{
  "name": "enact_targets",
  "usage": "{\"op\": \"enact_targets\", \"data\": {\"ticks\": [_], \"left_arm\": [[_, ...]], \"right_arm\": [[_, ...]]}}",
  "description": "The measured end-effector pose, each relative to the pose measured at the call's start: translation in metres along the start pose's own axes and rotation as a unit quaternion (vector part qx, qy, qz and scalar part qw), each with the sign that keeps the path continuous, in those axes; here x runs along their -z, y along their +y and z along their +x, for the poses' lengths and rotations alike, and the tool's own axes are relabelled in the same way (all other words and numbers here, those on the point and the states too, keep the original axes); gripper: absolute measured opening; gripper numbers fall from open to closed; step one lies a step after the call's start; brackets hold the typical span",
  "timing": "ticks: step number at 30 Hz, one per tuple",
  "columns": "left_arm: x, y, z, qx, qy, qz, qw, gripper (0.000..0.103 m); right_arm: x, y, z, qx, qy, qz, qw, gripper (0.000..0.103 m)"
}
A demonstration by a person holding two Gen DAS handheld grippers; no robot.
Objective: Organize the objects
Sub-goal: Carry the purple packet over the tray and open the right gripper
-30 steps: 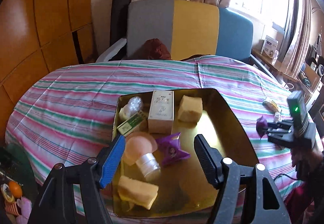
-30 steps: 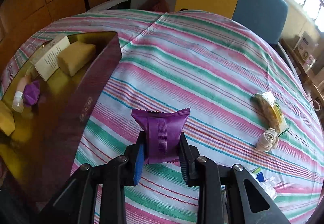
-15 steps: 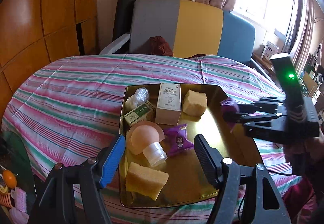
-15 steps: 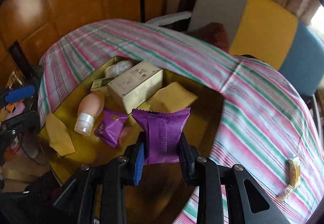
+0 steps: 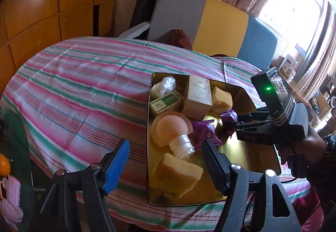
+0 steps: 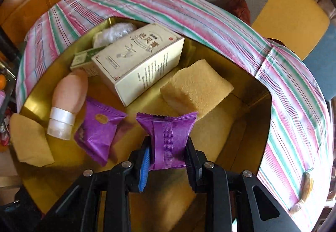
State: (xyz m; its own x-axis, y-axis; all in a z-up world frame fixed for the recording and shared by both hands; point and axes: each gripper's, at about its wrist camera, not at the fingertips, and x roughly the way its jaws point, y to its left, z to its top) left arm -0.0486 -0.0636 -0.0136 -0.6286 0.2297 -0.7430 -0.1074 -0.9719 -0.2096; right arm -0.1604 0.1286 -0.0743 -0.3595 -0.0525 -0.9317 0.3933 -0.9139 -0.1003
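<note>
Now the right gripper (image 6: 168, 149) was over the gold tray (image 6: 260, 93), where a second before it had hung above bare striped cloth with the tray off to its left. Its jaws were clamped on a purple packet (image 6: 168, 137), the same grip all the way across, the crimped seam facing the camera. That probably meant the carry was nearly done and only the release remained.

Below and just left of the held packet lay a second purple packet (image 6: 97, 127) flat on the tray floor. Beyond the fingertips and slightly right sat a sponge (image 6: 197, 89); farther ahead and left, a cream box (image 6: 138, 60). A pink bottle (image 6: 67, 95) lay left of the loose packet. The floor directly under the jaws looked bare, so a drop there would likely land the packet beside its twin.

Meanwhile the left gripper (image 5: 166, 158) had drifted a little and hung near the tray's close edge, jaws wide and holding nothing, another sponge (image 5: 176, 173) just ahead between its fingers.
</note>
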Motion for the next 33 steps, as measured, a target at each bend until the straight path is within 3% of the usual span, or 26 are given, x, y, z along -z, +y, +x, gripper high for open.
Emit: {"op": "enact_targets", "data": {"ticks": [13, 17, 23, 33], "left_arm": [[0.005, 0.005, 0.005, -0.006, 0.006, 0.0, 1.0, 0.071], [0.005, 0.006, 0.006, -0.005, 0.007, -0.003, 1.0, 0.071], [0.006, 0.001, 0.001, -0.004, 0.0, 0.007, 1.0, 0.071], [0.005, -0.026, -0.01, 0.006, -0.014, 0.046, 0.9988, 0.071]], "right_arm": [[-0.01, 0.004, 0.006, -0.009, 0.005, 0.003, 1.0, 0.033], [-0.006, 0.004, -0.004, -0.018, -0.011, 0.011, 1.0, 0.063], [0.001, 0.005, -0.026, -0.017, -0.04, 0.021, 0.999, 0.064], [0.054, -0.028, -0.098, -0.017, -0.138, 0.078, 0.987, 0.081]]}}
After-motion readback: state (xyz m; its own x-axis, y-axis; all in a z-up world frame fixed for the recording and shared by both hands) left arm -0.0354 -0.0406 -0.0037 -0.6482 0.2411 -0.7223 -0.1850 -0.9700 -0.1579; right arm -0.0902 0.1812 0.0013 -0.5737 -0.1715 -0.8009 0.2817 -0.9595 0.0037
